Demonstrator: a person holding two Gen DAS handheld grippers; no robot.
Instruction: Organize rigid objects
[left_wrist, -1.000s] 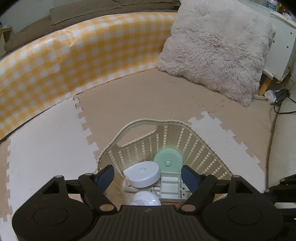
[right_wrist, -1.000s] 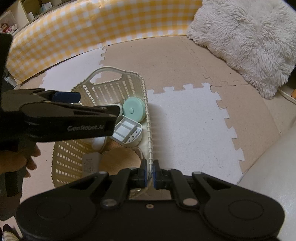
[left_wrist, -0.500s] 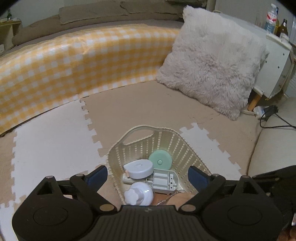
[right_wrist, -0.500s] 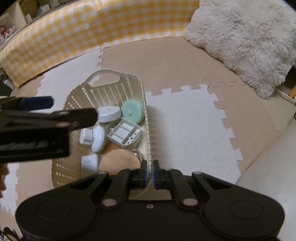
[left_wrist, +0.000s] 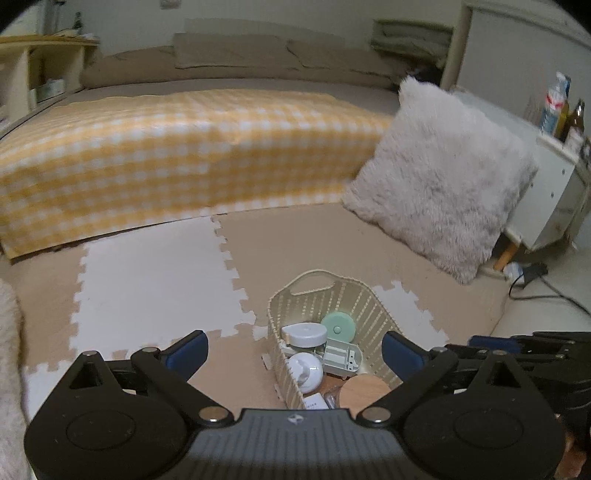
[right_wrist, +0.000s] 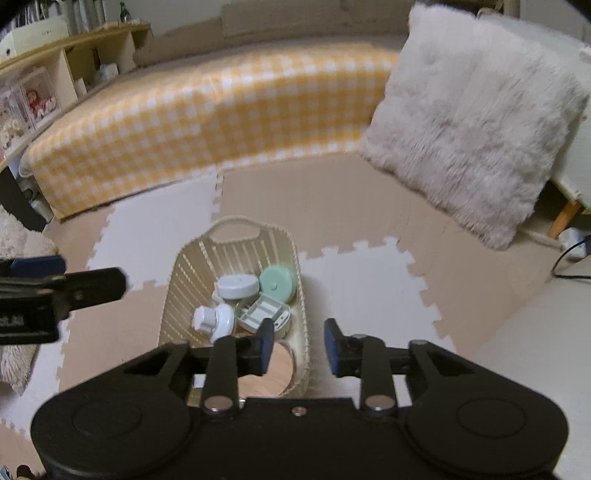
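A cream slatted basket (left_wrist: 354, 295) (right_wrist: 192, 280) stands on the foam mat. Inside lie a mint green disc (left_wrist: 337, 328) (right_wrist: 277, 282), a white round case (left_wrist: 304, 334) (right_wrist: 236, 286), a white knobbed piece (left_wrist: 304, 371) (right_wrist: 214, 321), a pale tray part (left_wrist: 341, 356) (right_wrist: 262, 314) and a wooden lid (left_wrist: 364, 391) (right_wrist: 266, 373). My left gripper (left_wrist: 295, 350) hangs above the basket's near end, jaws still opening and very wide, nothing in them. My right gripper (right_wrist: 299, 345) has jaws opening; the basket's right rim shows below the gap, untouched by the pads.
A bed with a yellow checked cover (left_wrist: 184, 147) runs along the back. A fluffy pale pillow (left_wrist: 443, 173) leans at the right by a white cabinet (left_wrist: 554, 192). A cable and plug (left_wrist: 528, 273) lie beside it. Shelves (right_wrist: 55, 92) stand at the far left.
Both grippers have risen and drawn back from the basket. The left jaws spread wider. The right jaws, shut on the basket's rim before, have come apart and let it go.
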